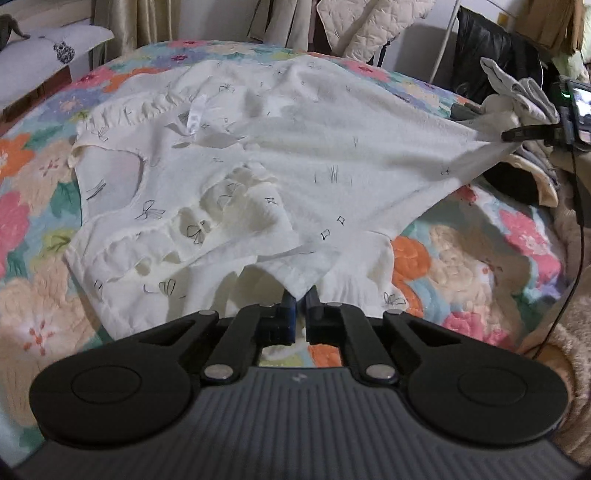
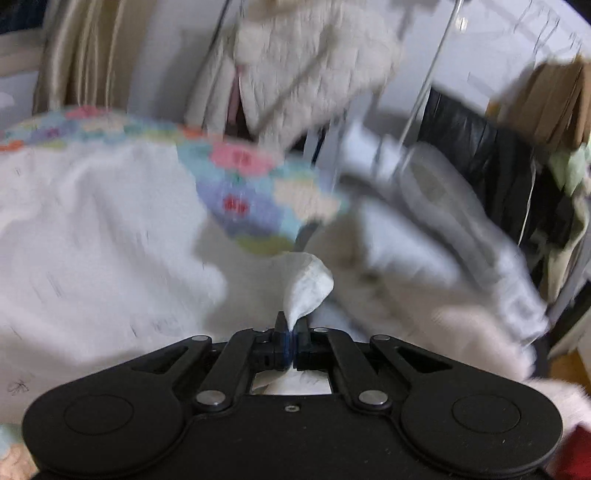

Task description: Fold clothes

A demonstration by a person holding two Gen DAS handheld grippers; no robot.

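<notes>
A white garment (image 1: 258, 155) with small black bow prints, ruffles and a satin ribbon lies spread on a flowered quilt (image 1: 480, 251). My left gripper (image 1: 300, 299) is shut on a corner of its hem, lifted off the quilt near the front edge. At the far right of the left wrist view, my right gripper (image 1: 511, 136) pinches the garment's other corner and pulls it taut. In the blurred right wrist view the right gripper (image 2: 291, 326) is shut on a curled white fabric corner (image 2: 308, 284), with the rest of the garment (image 2: 92, 240) to its left.
Quilted cream clothes (image 1: 362, 26) hang behind the bed. A black bag (image 1: 491, 51) and a heap of pale clothes (image 1: 517, 96) sit at the right. A grey bench (image 1: 48, 51) stands at the far left. A cable (image 1: 576, 221) hangs down on the right.
</notes>
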